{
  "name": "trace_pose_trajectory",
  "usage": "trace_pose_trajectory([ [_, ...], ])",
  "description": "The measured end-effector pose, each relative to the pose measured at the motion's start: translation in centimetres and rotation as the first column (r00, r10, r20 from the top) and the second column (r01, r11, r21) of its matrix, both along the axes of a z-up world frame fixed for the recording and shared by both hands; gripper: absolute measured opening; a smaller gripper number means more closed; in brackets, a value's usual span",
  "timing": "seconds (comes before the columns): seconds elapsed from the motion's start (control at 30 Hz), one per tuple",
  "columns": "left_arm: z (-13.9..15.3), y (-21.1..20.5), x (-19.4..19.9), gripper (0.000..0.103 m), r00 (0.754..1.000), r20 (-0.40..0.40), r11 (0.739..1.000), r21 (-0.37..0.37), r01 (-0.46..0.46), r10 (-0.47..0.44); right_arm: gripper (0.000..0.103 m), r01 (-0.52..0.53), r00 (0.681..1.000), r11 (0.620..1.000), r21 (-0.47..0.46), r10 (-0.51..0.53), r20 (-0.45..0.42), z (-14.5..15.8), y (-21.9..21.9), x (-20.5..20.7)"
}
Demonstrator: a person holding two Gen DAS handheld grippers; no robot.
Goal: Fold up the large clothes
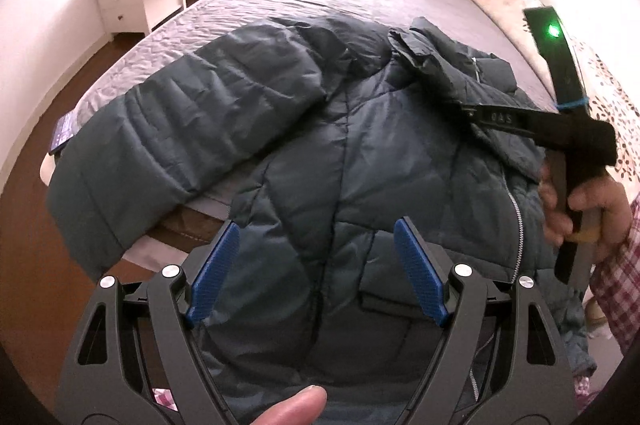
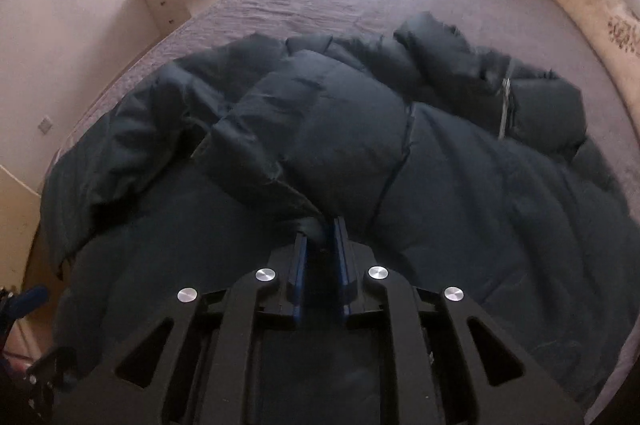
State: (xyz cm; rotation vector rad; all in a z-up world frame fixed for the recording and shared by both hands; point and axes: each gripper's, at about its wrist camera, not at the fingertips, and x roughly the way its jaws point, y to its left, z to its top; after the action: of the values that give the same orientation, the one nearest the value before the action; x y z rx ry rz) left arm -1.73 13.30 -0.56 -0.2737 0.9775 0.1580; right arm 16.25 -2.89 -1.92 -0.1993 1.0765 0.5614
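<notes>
Jacket [image 1: 320,153] zipper, left view only

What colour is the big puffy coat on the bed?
The puffy quilted coat is dark teal-green, clearest in the left wrist view.

Upside-down marking, apparently "SVO" (blurred), on right hand-held gripper [image 1: 464,113]

The left black claw with blue ribbed pads [image 1: 316,273] gapes wide, angled downward. The right black, blue-padded claw [image 2: 320,249] is nearly closed, a dark fabric fold between its pads.
</notes>
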Motion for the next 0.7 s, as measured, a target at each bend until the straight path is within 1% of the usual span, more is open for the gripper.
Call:
trace_pose_trajectory([
  [0.03,-0.1,-0.1,0.2,0.079,1.0,-0.001,1.0,0.001,0.004,-0.004,0.017,0.002,1.0,1.0,0.011,-0.002,-0.004,0.3,-0.4,-0.1],
  [0.07,-0.1,-0.1,0.3,0.079,1.0,0.0,1.0,0.002,0.008,-0.008,0.023,0.007,1.0,0.999,0.036,-0.007,-0.014,0.7,-1.0,-0.2],
  [0.1,-0.1,-0.2,0.3,0.079,1.0,0.0,1.0,0.002,0.009,-0.009,0.035,0.018,1.0,0.997,0.072,-0.016,-0.026,1.3,-1.9,-0.4],
  [0.13,0.0,-0.2,0.3,0.079,1.0,0.001,1.0,0.002,0.012,-0.012,0.041,0.031,0.999,0.994,0.101,-0.027,-0.033,1.8,-2.8,-0.5],
  [0.17,0.0,-0.4,0.4,0.079,1.0,0.002,1.0,0.002,0.015,-0.015,0.053,0.048,0.999,0.989,0.14,-0.044,-0.032,2.4,-4.0,-0.7],
  [0.2,0.1,-0.5,0.5,0.079,1.0,0.003,1.0,0.002,0.02,-0.02,0.055,0.073,0.997,0.98,0.185,-0.07,-0.021,3.1,-5.4,-1.3],
  [0.23,0.3,-0.6,0.7,0.079,1.0,0.007,1.0,0.003,0.026,-0.026,0.055,0.09,0.996,0.973,0.214,-0.088,-0.019,3.6,-6.5,-1.7],
  [0.3,0.7,-1.0,1.3,0.079,0.999,0.013,0.999,0.011,0.037,-0.037,0.056,0.14,0.99,0.95,0.279,-0.13,-0.054,4.2,-9.7,-2.1],
  [0.37,1.1,-1.5,2.2,0.079,0.999,0.02,0.998,0.029,0.049,-0.05,0.056,0.189,0.982,0.941,0.28,-0.18,-0.059,4.5,-12.4,-2.8],
  [0.43,1.8,-1.9,3.7,0.079,0.998,0.027,0.997,0.046,0.056,-0.057,0.055,0.247,0.969,0.93,0.272,-0.245,-0.043,4.7,-15.0,-3.4],
  [0.47,2.2,-2.0,4.4,0.079,0.998,0.025,0.998,0.051,0.049,-0.05,0.053,0.297,0.954,0.919,0.259,-0.298,-0.036,4.7,-16.7,-3.6],
  [0.5,2.6,-2.1,5.3,0.079,0.999,0.028,0.998,0.045,0.039,-0.041,0.047,0.331,0.942,0.908,0.258,-0.333,-0.037,4.5,-17.8,-3.5],
  [0.6,3.4,-2.2,8.2,0.079,0.999,0.049,0.999,0.033,0.013,-0.015,0.036,0.476,0.878,0.833,0.281,-0.472,-0.086,3.1,-23.3,-4.0],
  [0.67,3.6,-2.8,10.3,0.079,0.999,0.05,0.998,0.053,0.017,-0.019,0.033,0.534,0.843,0.797,0.283,-0.527,-0.108,2.1,-25.8,-4.0],
  [0.7,3.6,-3.1,11.5,0.079,0.999,0.048,0.998,0.065,0.023,-0.026,0.033,0.552,0.831,0.783,0.287,-0.544,-0.116,1.8,-26.7,-3.9],
])
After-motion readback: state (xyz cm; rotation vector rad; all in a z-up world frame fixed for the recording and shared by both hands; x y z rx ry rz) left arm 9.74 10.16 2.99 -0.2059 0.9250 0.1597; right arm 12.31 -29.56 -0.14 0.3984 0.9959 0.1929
